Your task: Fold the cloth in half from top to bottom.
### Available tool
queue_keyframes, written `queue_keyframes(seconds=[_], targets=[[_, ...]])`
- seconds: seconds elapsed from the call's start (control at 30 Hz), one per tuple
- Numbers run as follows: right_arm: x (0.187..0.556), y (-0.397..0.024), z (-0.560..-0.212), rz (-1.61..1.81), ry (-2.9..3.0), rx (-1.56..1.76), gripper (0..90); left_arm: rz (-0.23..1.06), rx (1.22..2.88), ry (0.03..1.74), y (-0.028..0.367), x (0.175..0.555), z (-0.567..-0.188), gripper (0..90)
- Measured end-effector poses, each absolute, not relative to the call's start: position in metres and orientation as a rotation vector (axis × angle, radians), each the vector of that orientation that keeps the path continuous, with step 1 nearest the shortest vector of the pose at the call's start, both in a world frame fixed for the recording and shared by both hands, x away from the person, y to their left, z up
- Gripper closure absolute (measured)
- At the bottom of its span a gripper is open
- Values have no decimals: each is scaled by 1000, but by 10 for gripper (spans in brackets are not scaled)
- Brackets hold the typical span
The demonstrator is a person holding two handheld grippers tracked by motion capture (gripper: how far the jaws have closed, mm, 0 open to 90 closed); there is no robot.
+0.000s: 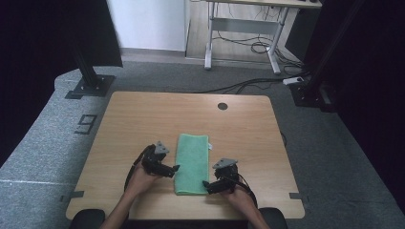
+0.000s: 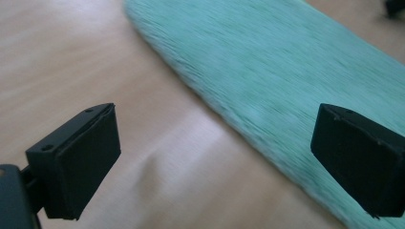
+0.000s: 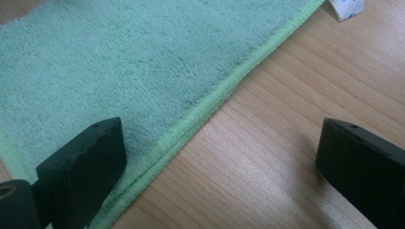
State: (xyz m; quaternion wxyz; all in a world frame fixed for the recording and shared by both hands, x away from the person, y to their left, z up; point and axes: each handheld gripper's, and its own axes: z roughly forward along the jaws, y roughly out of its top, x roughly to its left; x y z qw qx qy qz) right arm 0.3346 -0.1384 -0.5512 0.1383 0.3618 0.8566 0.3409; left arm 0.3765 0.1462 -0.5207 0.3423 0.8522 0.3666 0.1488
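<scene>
A green microfibre towel (image 1: 192, 163) lies flat on the wooden surface (image 1: 143, 119), folded into a long narrow rectangle running away from the person, with a stitched hem along its edge and a white label (image 3: 345, 8) at one far corner.

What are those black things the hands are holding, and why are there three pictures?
A person sits at a wooden table and holds a grabbing tool, called a gripper, in each hand. One picture comes from a camera above the table. There you see the left gripper and the right gripper on either side of a folded green towel. The other two pictures come from small cameras riding on the grippers, so the black blocks at the bottom are each gripper's own jaws. Both grippers are open, each straddling a long edge of the towel, and nothing is held.
</scene>
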Motion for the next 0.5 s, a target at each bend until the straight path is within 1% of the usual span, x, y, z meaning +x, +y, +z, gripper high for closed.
queue_keyframes(seconds=[0.23,0.5], targets=[[334,-139,-552,1000,2474,1042,29,417,2200,1004,145,402,-531,27],[334,-139,-552,1002,2474,1039,30,396,2226,1020,139,410,-547,22]])
